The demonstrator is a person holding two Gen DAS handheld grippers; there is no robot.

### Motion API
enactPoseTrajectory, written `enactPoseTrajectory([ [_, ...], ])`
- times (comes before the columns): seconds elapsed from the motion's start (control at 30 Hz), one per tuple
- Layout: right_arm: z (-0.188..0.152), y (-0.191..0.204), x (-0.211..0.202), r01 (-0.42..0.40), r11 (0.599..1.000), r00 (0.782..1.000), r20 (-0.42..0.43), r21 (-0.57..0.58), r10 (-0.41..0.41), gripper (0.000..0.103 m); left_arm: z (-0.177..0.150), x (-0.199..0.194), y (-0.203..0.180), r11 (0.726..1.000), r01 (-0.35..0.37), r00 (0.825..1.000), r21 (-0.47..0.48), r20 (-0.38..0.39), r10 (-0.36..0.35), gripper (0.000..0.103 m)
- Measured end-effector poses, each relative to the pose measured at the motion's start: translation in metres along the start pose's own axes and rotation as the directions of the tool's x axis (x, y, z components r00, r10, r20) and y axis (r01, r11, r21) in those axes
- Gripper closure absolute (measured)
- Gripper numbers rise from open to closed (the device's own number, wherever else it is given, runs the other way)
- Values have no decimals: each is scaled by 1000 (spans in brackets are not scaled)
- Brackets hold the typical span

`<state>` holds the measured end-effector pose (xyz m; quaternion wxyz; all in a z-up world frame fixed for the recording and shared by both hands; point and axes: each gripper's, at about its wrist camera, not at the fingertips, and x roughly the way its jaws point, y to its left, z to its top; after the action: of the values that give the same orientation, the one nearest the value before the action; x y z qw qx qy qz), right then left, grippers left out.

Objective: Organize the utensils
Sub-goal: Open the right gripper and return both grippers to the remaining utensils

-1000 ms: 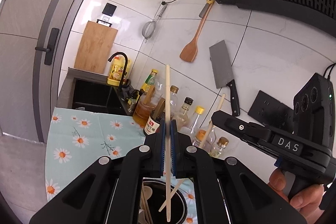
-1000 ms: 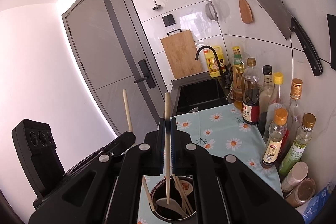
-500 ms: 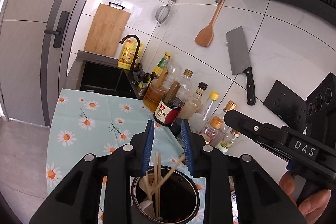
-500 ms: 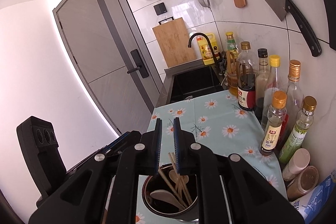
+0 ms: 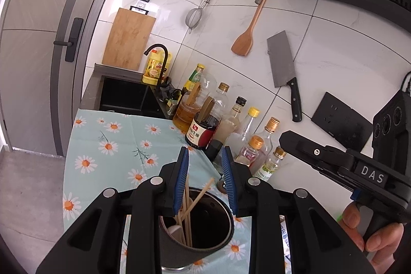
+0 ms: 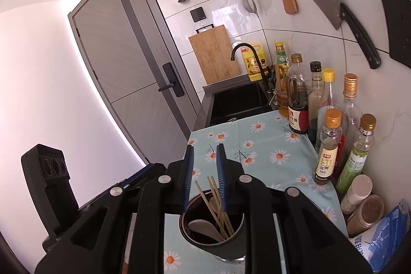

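— Chopsticks (image 6: 217,204) all sitting in the dark utensil holder (image 6: 232,245) on your side?

— Yes, they lean loose in it beside a pale spoon (image 6: 203,226), and the holder stands on the daisy tablecloth (image 6: 267,143). My left gripper (image 5: 205,158) hangs just above its rim (image 5: 230,216), blue pads spread, gripping nothing. A few sticks rise up between the pads, but neither pad presses on them.

— And the right one?

— My right gripper (image 6: 205,149) is released too; its jaws have just been opening, and the stick tops in the gap stand free of both pads. From the left wrist camera I see it out to the side, with a hand (image 5: 372,240) around its grip.

— What's nearby?

— A row of sauce bottles (image 6: 328,145) along the tiled wall, right of the holder. On the wall hang a cleaver (image 5: 282,66) and a wooden spatula (image 5: 245,39). The black sink (image 6: 240,102) lies beyond the cloth.
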<state>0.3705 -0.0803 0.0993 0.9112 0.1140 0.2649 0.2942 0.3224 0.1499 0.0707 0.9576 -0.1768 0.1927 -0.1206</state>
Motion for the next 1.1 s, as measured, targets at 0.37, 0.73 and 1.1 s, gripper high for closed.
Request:
enactPoseTrajectory([
  [0.37,-49,-15,-47,33,999,994,-105,-36,-37,74,-24,-47,-19,997,6,998,81,-58,-1,73],
  [0.73,-118,-48,-52,74,997,952,-300,18,-66,74,-78,-60,-24,993,22,978,115,-210,3,72],
  [1.1,-167,-76,-31,59,987,885,-465,149,17,74,-137,-52,-13,997,8,924,71,-382,20,72],
])
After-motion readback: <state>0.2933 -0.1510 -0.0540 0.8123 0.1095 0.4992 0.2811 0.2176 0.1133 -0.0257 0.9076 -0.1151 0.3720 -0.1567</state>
